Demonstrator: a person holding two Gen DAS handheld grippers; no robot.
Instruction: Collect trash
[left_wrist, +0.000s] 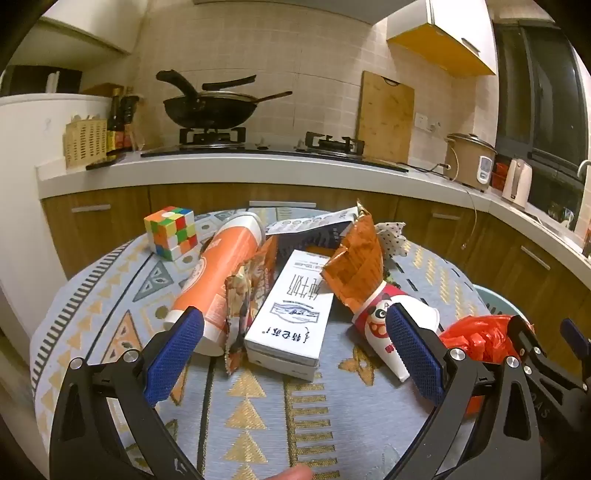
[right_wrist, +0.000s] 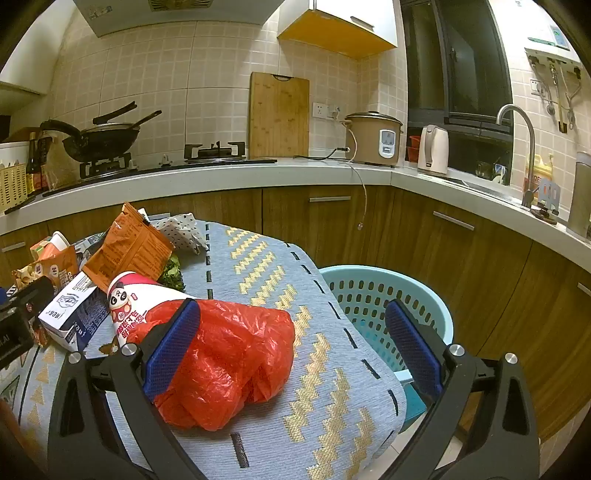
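Trash lies on a round table with a patterned cloth (left_wrist: 258, 406): a white milk carton (left_wrist: 291, 314), an orange tube (left_wrist: 218, 273), a snack wrapper (left_wrist: 243, 299), an orange foil bag (left_wrist: 358, 266), a panda paper cup (left_wrist: 384, 325) and a red plastic bag (right_wrist: 229, 354). My left gripper (left_wrist: 295, 343) is open, its jaws on either side of the milk carton. My right gripper (right_wrist: 295, 343) is open, its left finger (right_wrist: 173, 343) by the red bag. The right gripper also shows in the left wrist view (left_wrist: 546, 347).
A light blue perforated basket (right_wrist: 373, 295) stands on the floor beyond the table's right edge. A Rubik's cube (left_wrist: 170, 232) sits at the table's far left. A dotted cloth (right_wrist: 184, 229) and some greens (right_wrist: 173, 275) lie behind the trash. Kitchen counter (right_wrist: 295, 173) with stove behind.
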